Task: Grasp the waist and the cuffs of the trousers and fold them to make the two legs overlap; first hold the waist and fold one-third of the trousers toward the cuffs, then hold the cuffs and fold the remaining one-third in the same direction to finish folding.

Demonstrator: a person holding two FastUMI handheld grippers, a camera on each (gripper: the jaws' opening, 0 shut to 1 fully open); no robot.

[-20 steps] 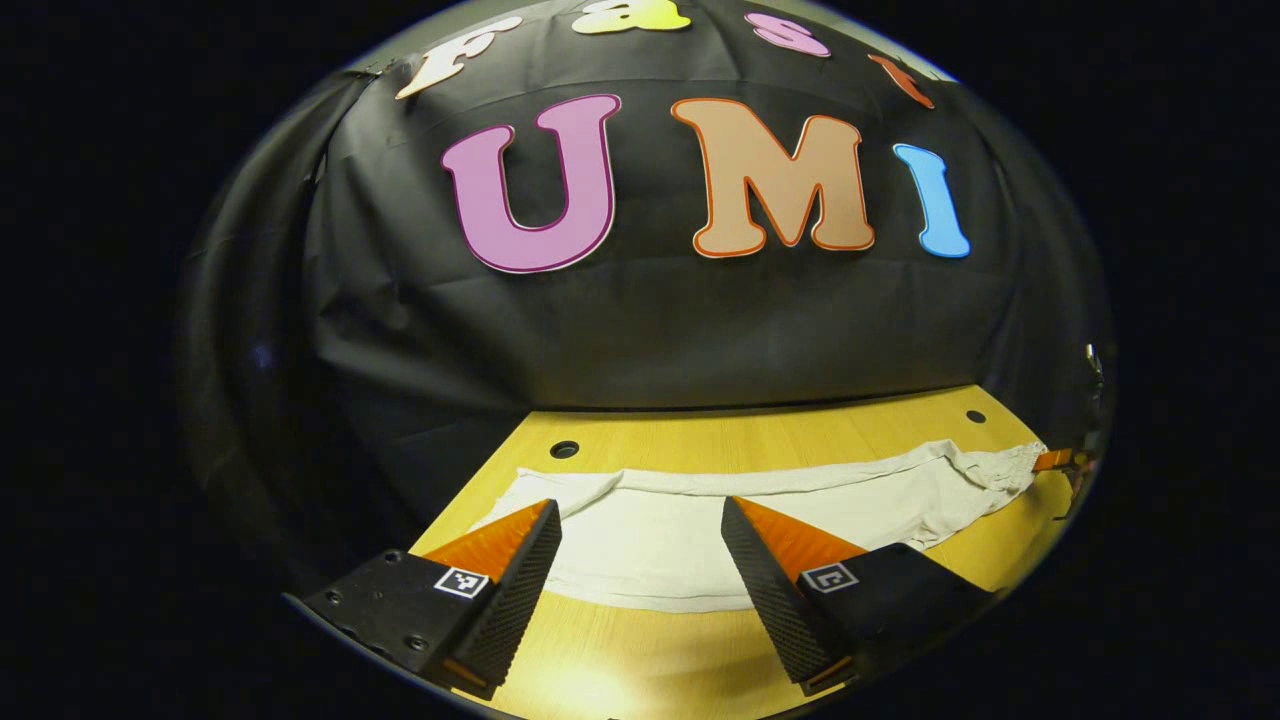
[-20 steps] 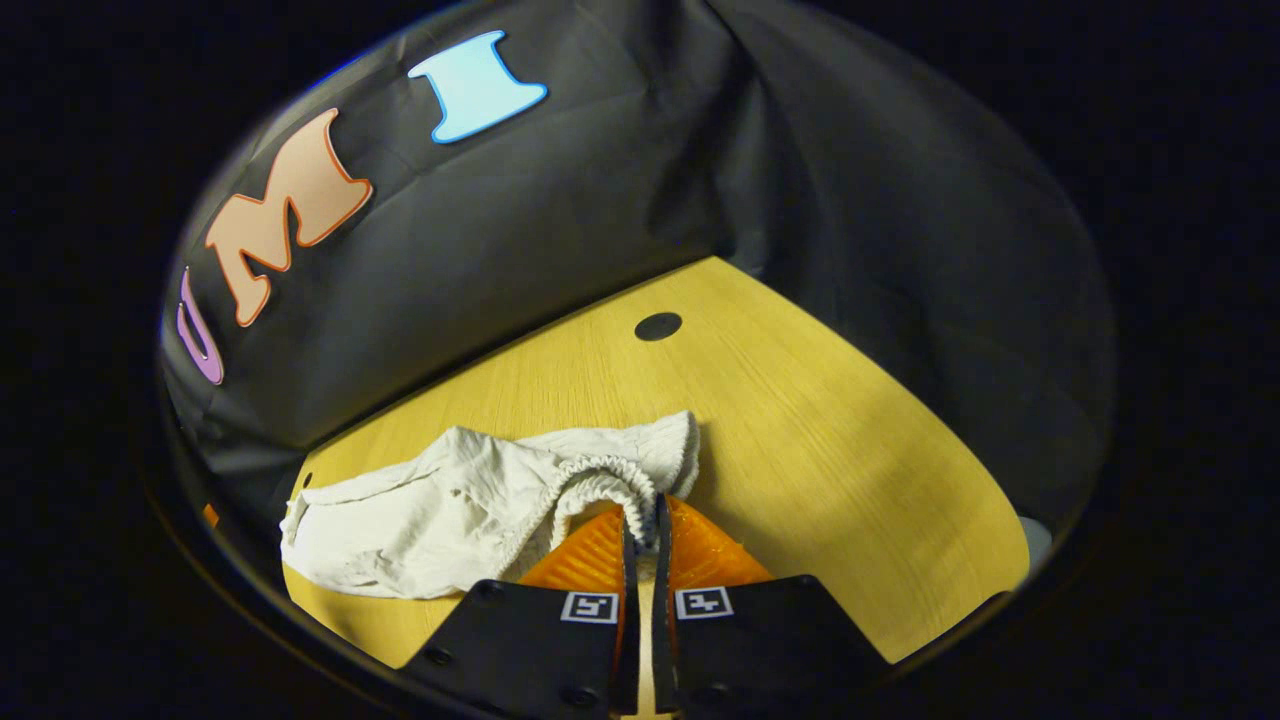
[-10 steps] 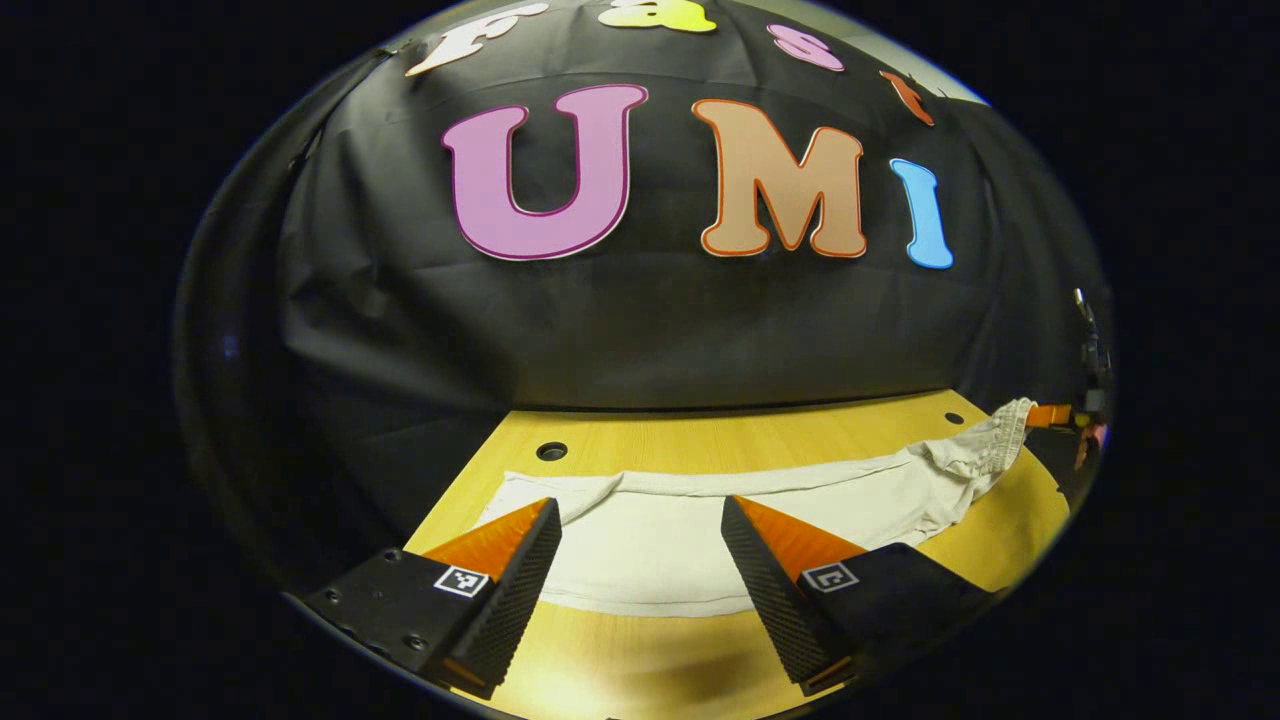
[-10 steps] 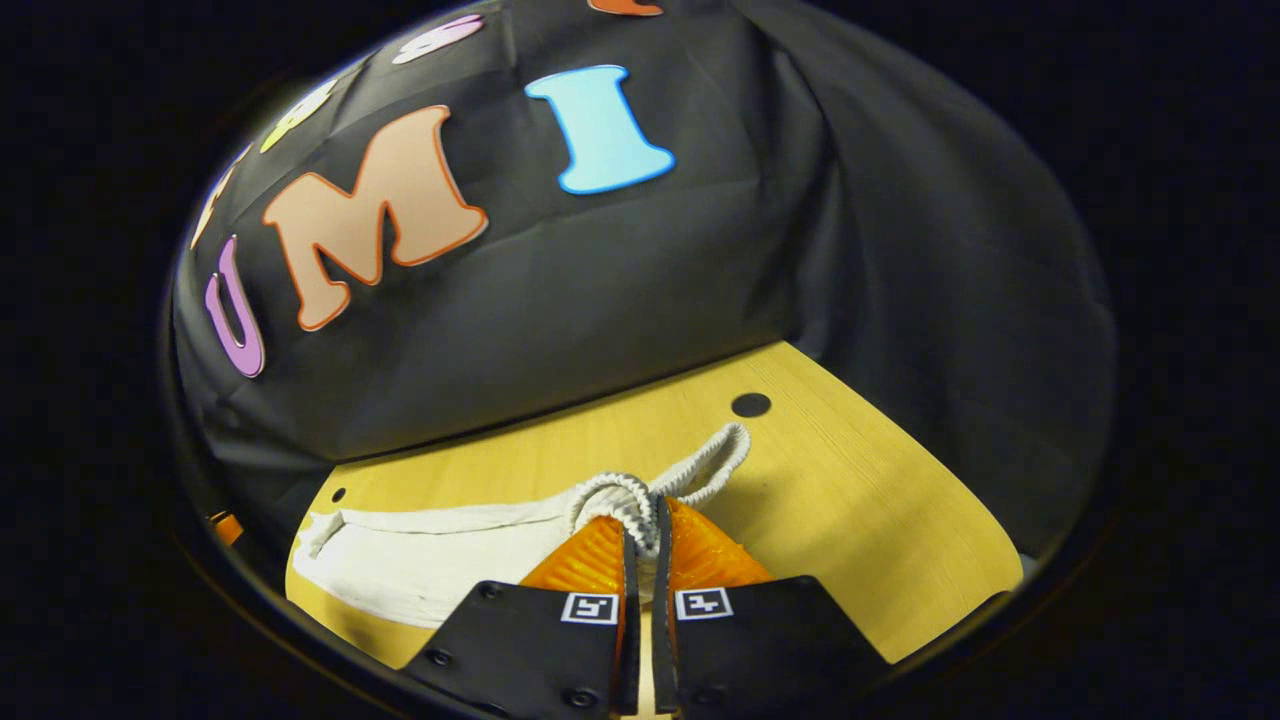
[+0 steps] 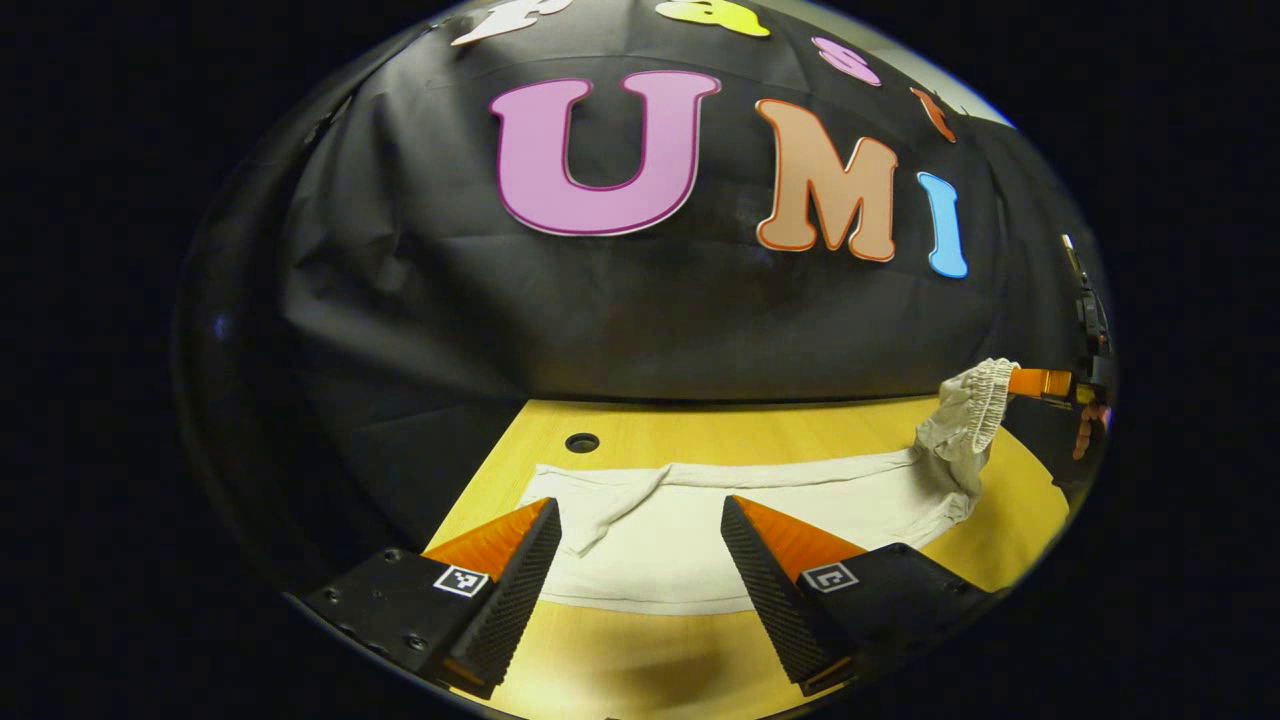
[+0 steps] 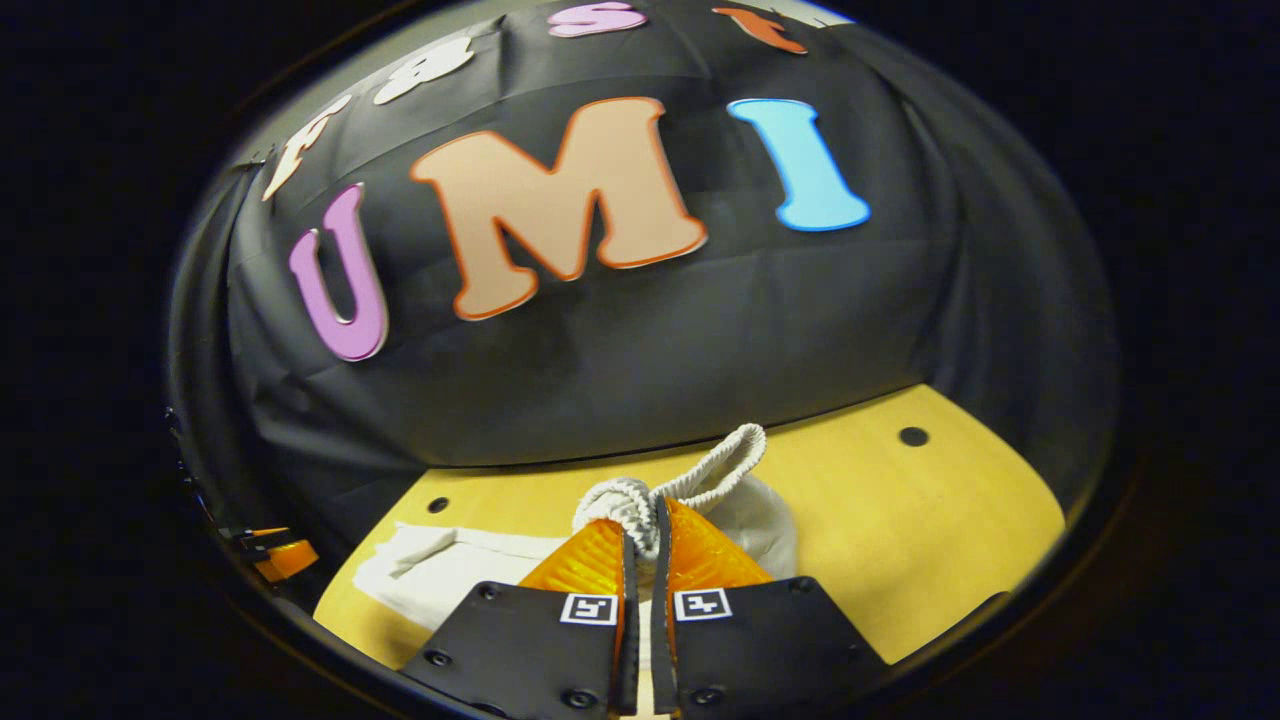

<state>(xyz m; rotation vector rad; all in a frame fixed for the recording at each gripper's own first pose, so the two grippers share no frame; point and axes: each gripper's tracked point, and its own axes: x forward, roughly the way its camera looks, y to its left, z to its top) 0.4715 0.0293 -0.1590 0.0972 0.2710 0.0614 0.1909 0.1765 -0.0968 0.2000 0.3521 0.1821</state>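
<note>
our left tool (image 5: 640, 525) sits with fingers spread wide apart; our right tool (image 6: 640, 520) has fingers pinched together, raised.

We see the white trousers (image 5: 760, 505) stretched left to right across the wooden table (image 5: 640, 660), legs flat. The cuffs (image 5: 590, 495) lie at the left, rumpled, near a hole in the tabletop. The gathered elastic waist (image 6: 650, 495) is lifted off the table at the right, cloth hanging below it.

wood table (image 5: 820, 435) w/ round holes (image 5: 581, 442), black cloth wall (image 6: 700, 330).
</note>
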